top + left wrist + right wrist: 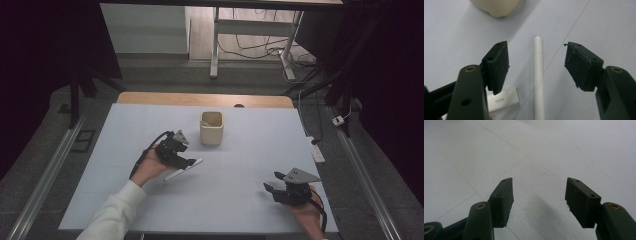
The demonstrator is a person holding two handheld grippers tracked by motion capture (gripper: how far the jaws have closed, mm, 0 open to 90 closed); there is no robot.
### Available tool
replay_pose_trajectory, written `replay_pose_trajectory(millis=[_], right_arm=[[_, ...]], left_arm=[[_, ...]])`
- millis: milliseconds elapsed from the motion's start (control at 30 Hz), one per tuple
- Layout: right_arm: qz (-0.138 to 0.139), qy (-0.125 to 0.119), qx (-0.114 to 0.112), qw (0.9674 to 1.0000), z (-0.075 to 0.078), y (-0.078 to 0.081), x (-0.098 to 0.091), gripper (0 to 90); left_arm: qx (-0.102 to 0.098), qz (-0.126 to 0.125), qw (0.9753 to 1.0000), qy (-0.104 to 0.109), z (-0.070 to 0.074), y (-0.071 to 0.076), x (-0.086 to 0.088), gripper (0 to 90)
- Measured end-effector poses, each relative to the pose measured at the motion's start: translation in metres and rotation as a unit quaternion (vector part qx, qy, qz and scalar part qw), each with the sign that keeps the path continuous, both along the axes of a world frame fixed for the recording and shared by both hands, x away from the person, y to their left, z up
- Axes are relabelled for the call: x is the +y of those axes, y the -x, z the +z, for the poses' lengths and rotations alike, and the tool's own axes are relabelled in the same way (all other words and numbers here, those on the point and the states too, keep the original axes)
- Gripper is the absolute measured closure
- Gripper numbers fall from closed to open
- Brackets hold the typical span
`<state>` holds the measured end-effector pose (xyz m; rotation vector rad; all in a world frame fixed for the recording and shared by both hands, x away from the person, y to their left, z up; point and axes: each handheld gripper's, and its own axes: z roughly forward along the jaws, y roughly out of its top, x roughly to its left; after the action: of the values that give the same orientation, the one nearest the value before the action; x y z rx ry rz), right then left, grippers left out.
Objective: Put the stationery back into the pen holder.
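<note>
Pen (538,75) lay on the tabletop (599,22) between your left gripper's (536,66) wide-open jaws, its long axis running along them toward the cup (211,128); nothing was held. Your right gripper (275,186) stood well apart, jaws open and empty.

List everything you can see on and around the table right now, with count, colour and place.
pen: one, white, lying on the mat between the left gripper's open jaws, untouched
labelled block: one, white, on the mat beside the pen
cup: one, cream, upright at mat centre, beyond the pen
mat: one, pale blue-grey, covering the table
table: one, wooden edge showing at the far side
left gripper: one, black, jaws open over the pen
right gripper: one, black, jaws open, empty, over the mat's near right
sleeve: one, white, bottom left
</note>
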<state>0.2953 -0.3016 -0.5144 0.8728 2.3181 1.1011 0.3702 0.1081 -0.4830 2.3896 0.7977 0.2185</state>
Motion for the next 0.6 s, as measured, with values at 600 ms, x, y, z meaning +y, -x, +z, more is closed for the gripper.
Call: replay_pose_trajectory(millis=[600], right_arm=[[0.0,0.0,-0.001,1.0,0.0,0.0,-0.001,38.9]], left_arm=[[0.029,-0.016,0.9987,-0.039,-0.019,-0.014,-0.019,35.0]])
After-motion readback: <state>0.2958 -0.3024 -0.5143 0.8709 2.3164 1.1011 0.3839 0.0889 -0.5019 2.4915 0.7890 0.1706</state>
